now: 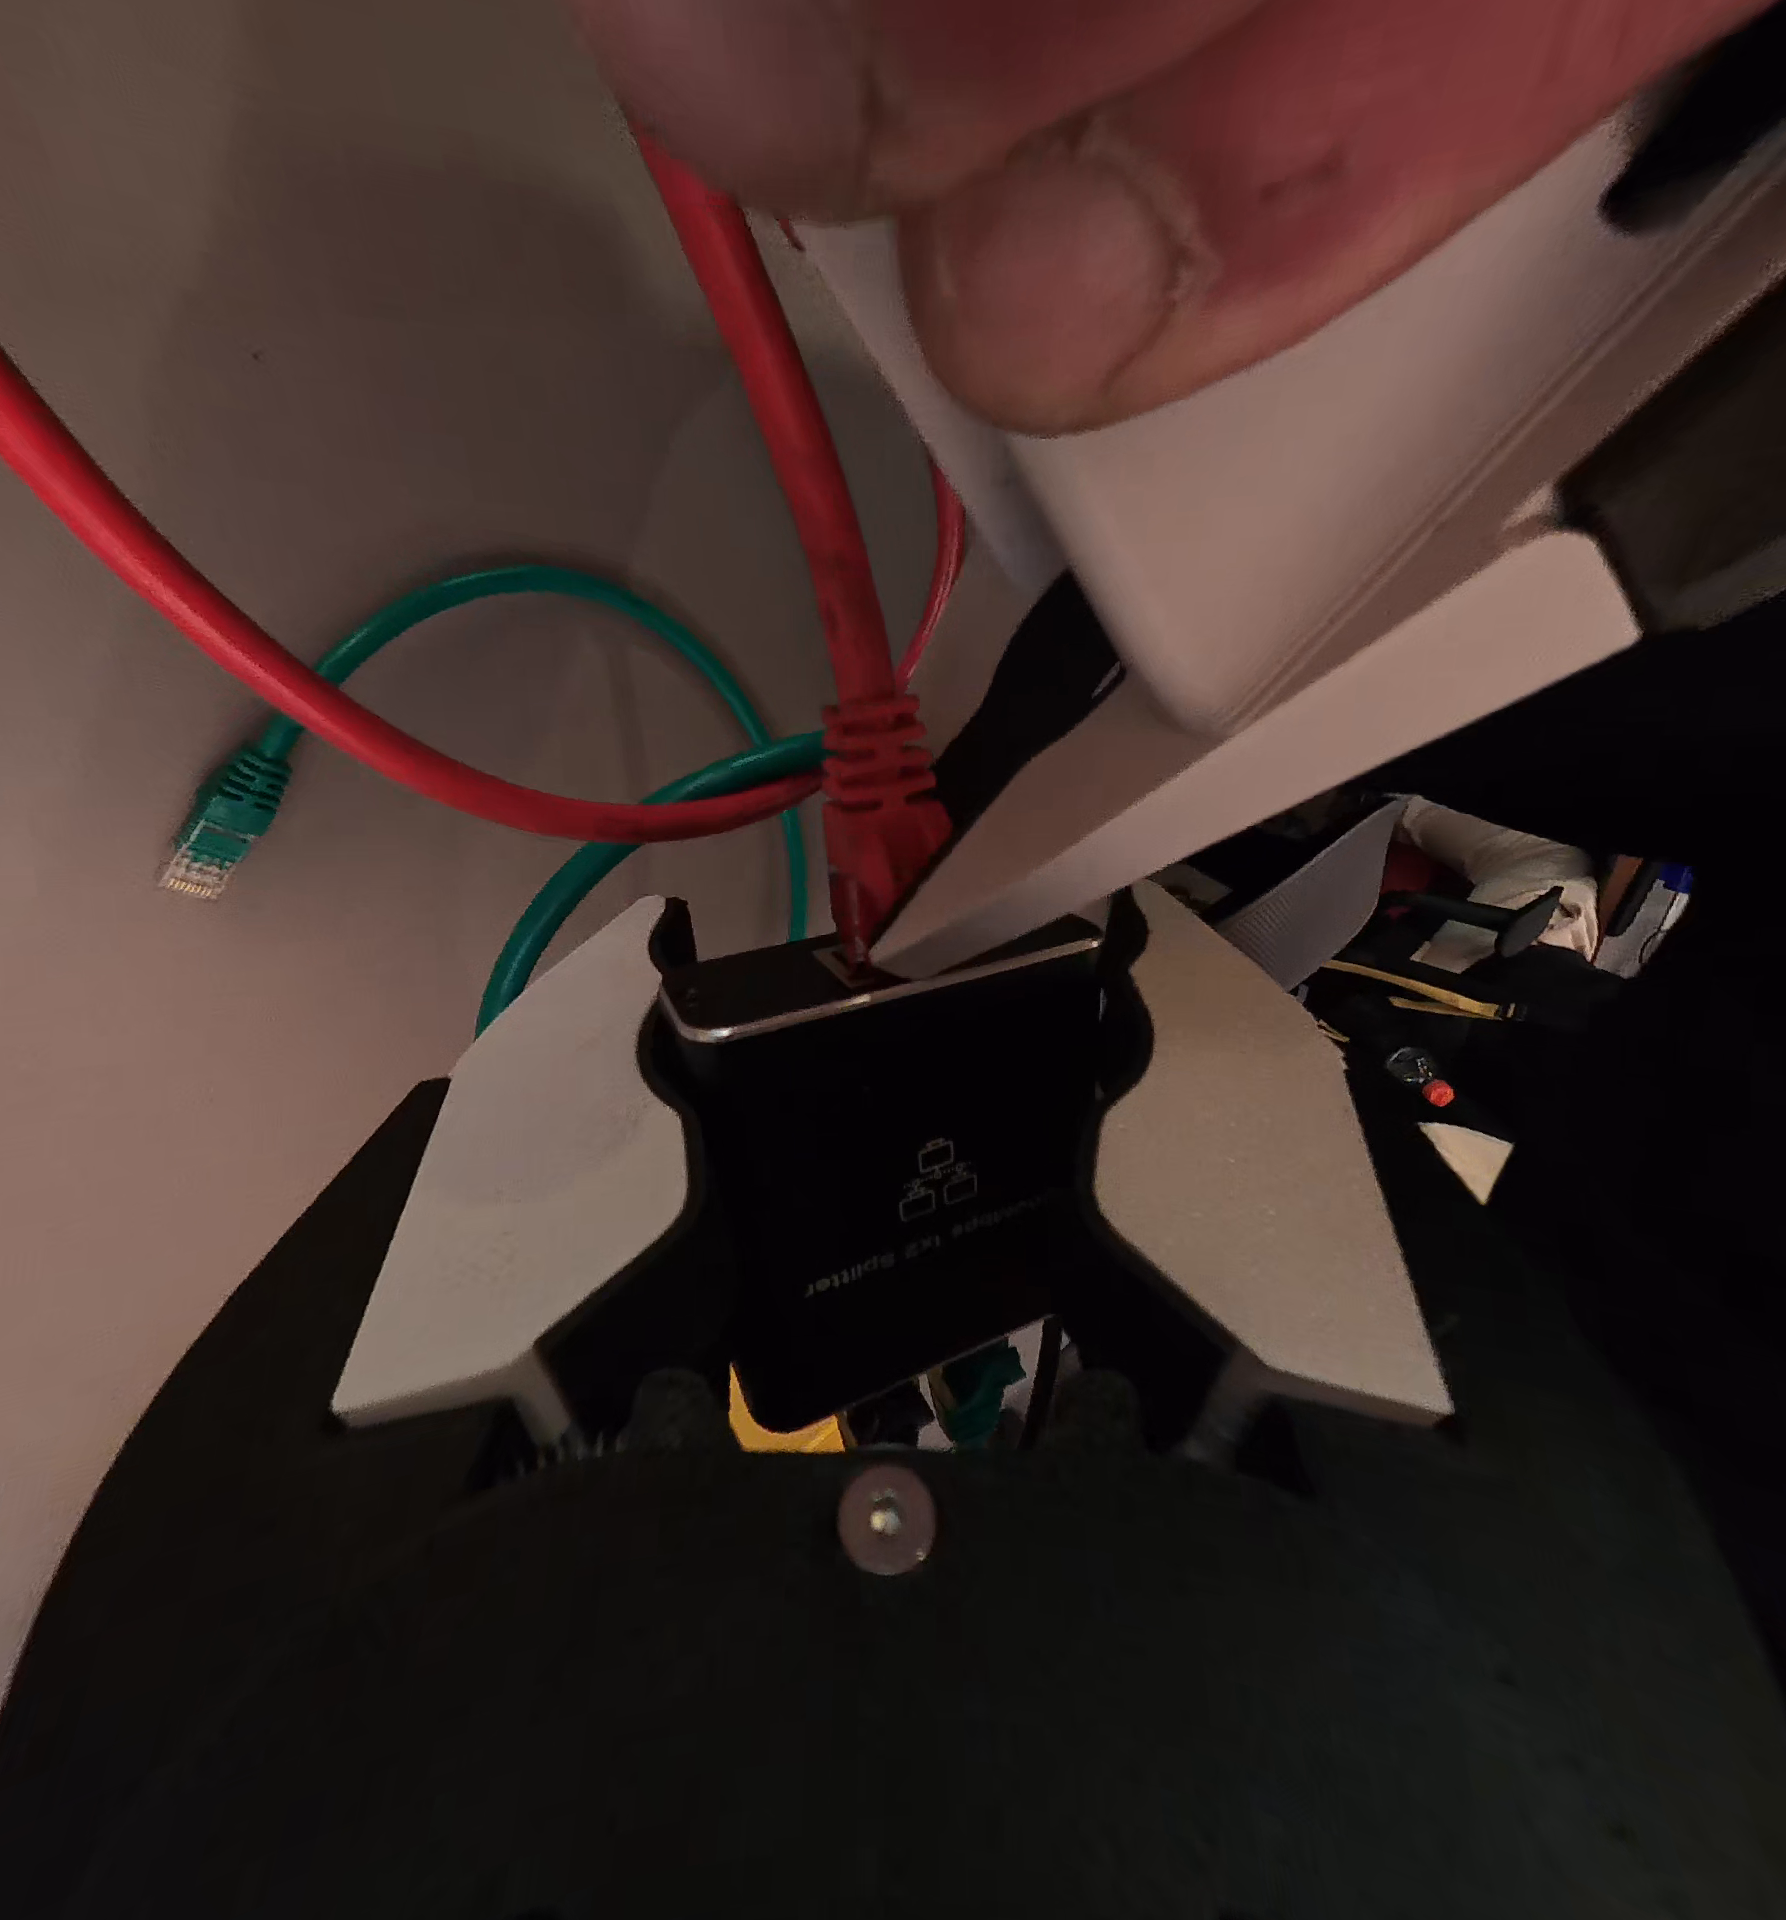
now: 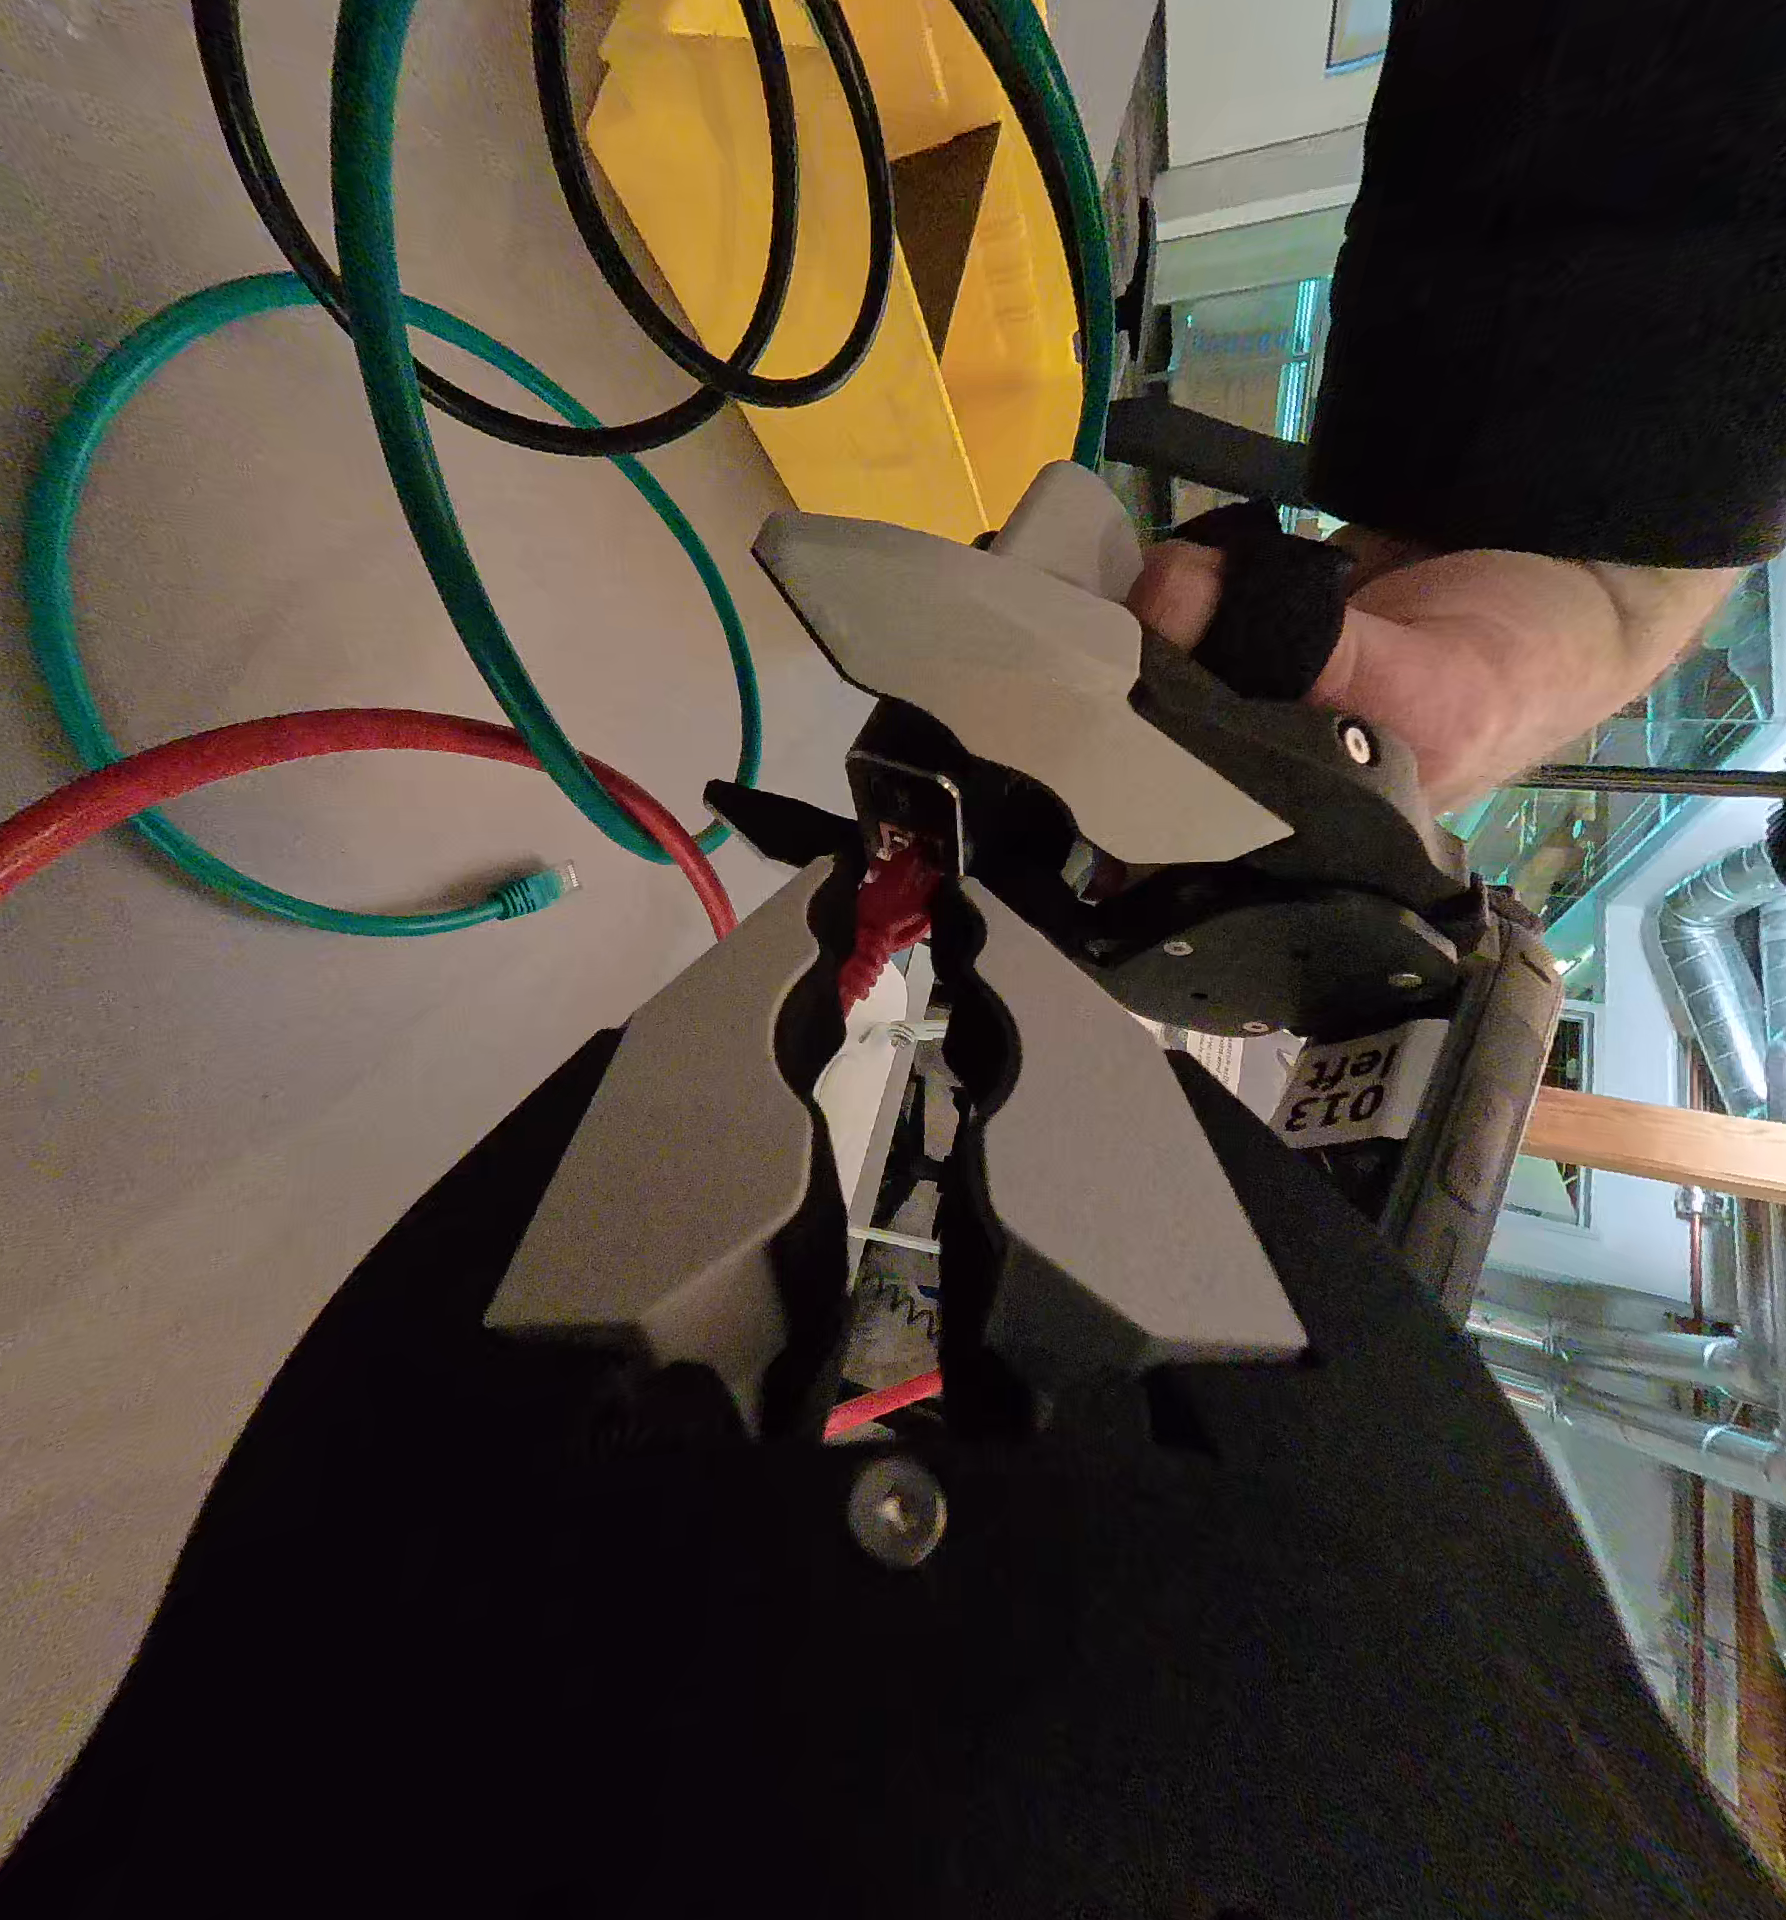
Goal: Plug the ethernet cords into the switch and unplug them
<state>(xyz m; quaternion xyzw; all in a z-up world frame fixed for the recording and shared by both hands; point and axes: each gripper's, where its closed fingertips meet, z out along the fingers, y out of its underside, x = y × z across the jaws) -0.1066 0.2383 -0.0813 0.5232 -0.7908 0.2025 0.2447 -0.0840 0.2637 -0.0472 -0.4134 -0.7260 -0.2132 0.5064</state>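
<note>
My left gripper (image 1: pixel 894 935) fingers clamp the switch (image 1: pixel 899 1164); my right gripper (image 2: pixel 884 883) fingers pinch the red plug (image 2: pixel 894 899), its long axis aimed straight into the switch's port.

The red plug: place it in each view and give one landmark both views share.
Left wrist view: red plug just above centre, its tip at the switch held by the left gripper.
Right wrist view: red plug at centre, between the right gripper's fingers.
Shared landmark: loose green plug on the table.
</note>
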